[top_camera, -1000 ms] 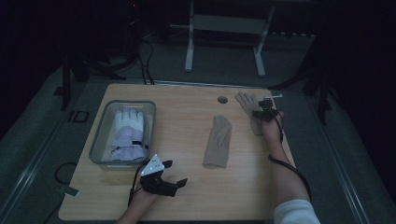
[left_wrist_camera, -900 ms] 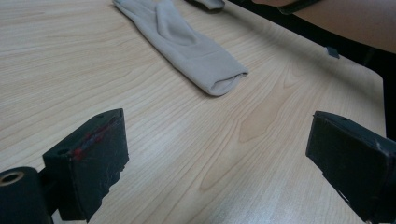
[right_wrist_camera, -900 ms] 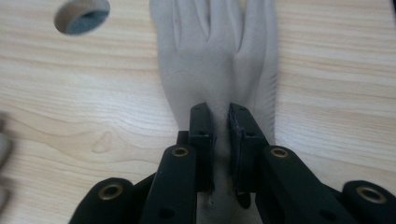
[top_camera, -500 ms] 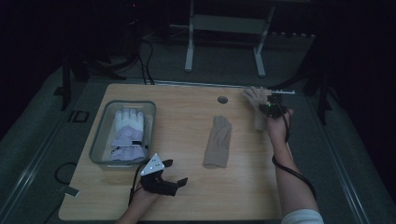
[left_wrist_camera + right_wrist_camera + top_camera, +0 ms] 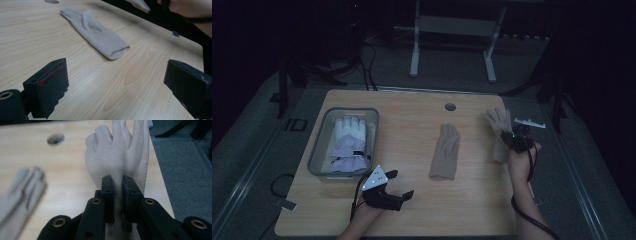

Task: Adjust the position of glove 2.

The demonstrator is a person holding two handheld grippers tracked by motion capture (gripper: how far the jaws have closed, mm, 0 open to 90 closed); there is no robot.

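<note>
Toward the left edge of the tabletop (image 5: 412, 107) sat a clear bin (image 5: 318, 162), and in it lay a white padded glove (image 5: 349, 142), fingers pointing to the far edge, with a lilac cuff nearest me; it took up most of the bin's floor. Just in front of the bin's near right corner, close to the near edge, my left claw (image 5: 401, 186) rested low over the wood with its jaws spread wide and nothing between them. In the left claw's view a beige glove (image 5: 96, 32) lay flat beyond the jaws; from above it sat about midway across the tabletop, fingers toward the cable hole (image 5: 450, 107). By the right edge, my right claw (image 5: 118, 183) had its jaws pressed together on the wrist of a second beige glove (image 5: 117, 155), whose fingers pointed toward the far right corner.
</note>
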